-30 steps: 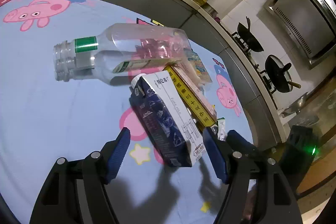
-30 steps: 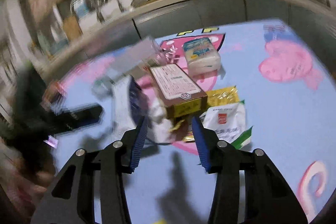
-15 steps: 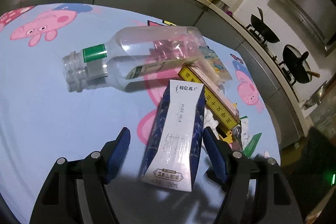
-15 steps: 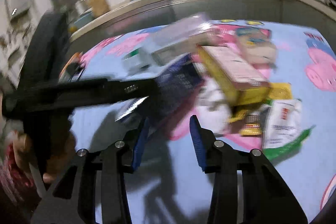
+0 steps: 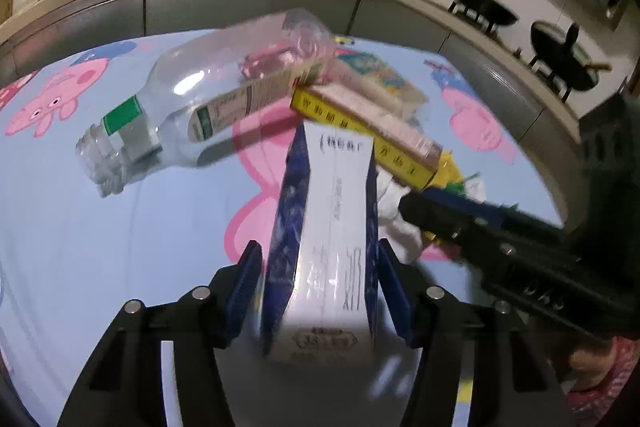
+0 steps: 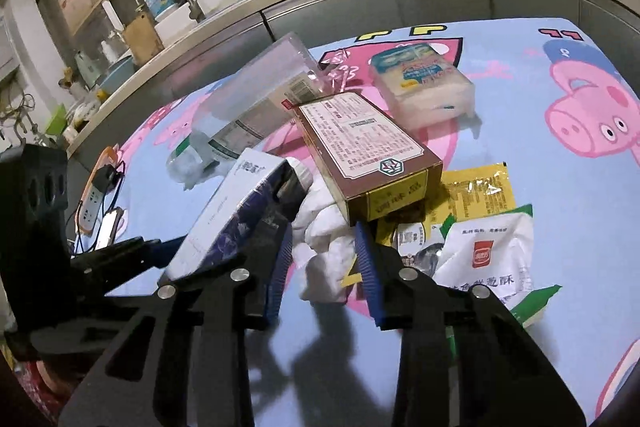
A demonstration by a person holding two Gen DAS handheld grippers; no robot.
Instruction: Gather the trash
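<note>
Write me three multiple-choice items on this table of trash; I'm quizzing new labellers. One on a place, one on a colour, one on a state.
1. What lies between the jaws of the left gripper?
A. a banana
B. a blue-and-white milk carton
C. a spoon

2. What colour is the band on the neck of the clear plastic bottle?
A. red
B. yellow
C. green

3. How is the bottle?
A. lying on its side, uncapped
B. standing upright, capped
C. crushed flat

Answers:
1 B: the carton runs lengthwise between the jaws, which have just been closing around it.
2 C: a green band sits just behind the threaded mouth.
3 A: it lies along the cartoon tablecloth with its mouth open.
</note>
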